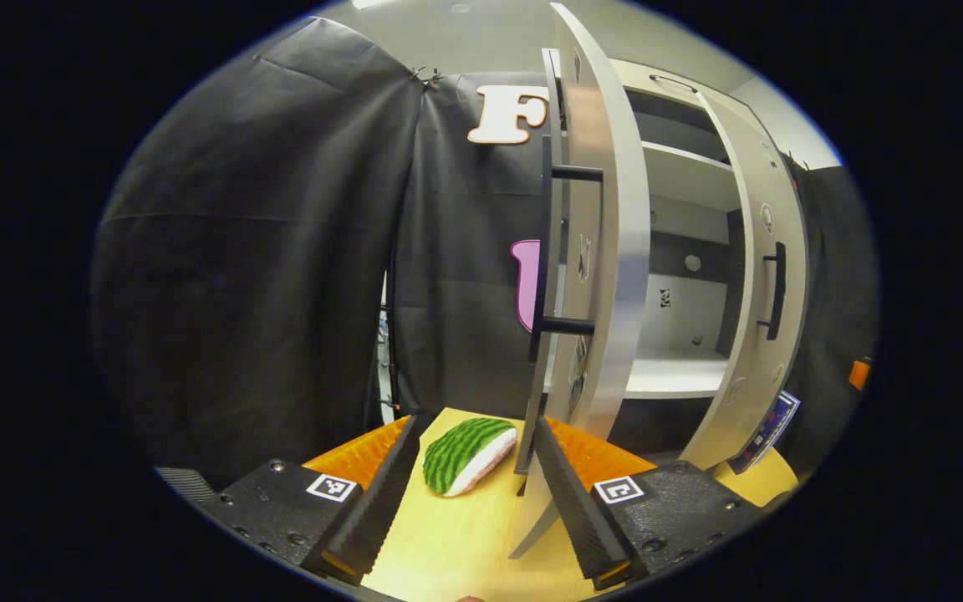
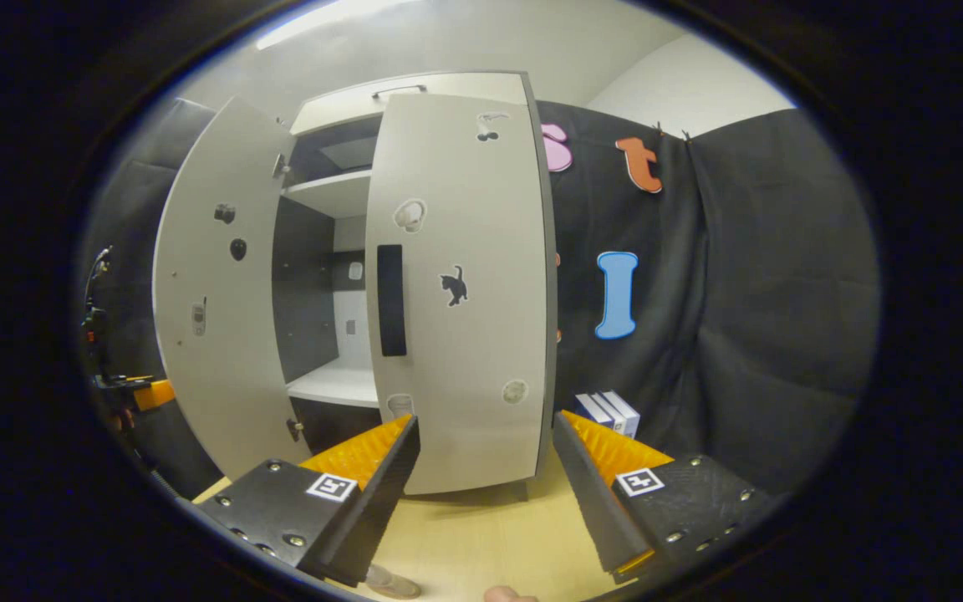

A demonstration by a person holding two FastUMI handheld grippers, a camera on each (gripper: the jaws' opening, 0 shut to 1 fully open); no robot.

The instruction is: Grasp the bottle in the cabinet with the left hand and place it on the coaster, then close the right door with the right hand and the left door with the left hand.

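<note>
in the left gripper view, the left gripper (image 1: 469,493) hangs over the yellow table (image 1: 465,543) with its jaws spread wide and nothing between them. just beyond the fingertips lies a green-striped watermelon-slice toy (image 1: 466,453), flat on the table, apart from both fingers. the right finger sits right at the bottom edge of the left door (image 1: 607,251); whether it touches is unclear. that door stands swung out, seen almost edge-on, its dark bar handle (image 1: 547,251) facing the black cloth.

past it, the cabinet (image 1: 682,276) is open. the lower shelf (image 1: 674,374) is bare white board, and the upper shelf (image 1: 686,171) carries nothing that can be made out. no bottle or coaster can be made out here. the right door (image 1: 761,284) stands ajar on the far side, a boxed item (image 1: 767,431) on the table at its foot.

in the right gripper view, the right gripper (image 2: 486,489) is also wide apart and empty, low over the table. ahead, the right door is nearly closed across the cabinet front, its black handle (image 2: 391,299) vertical, with a cat sticker (image 2: 453,286) beside it. through the gap the shelves look bare. white boxes (image 2: 611,411) stand beside the cabinet against the cloth.
</note>
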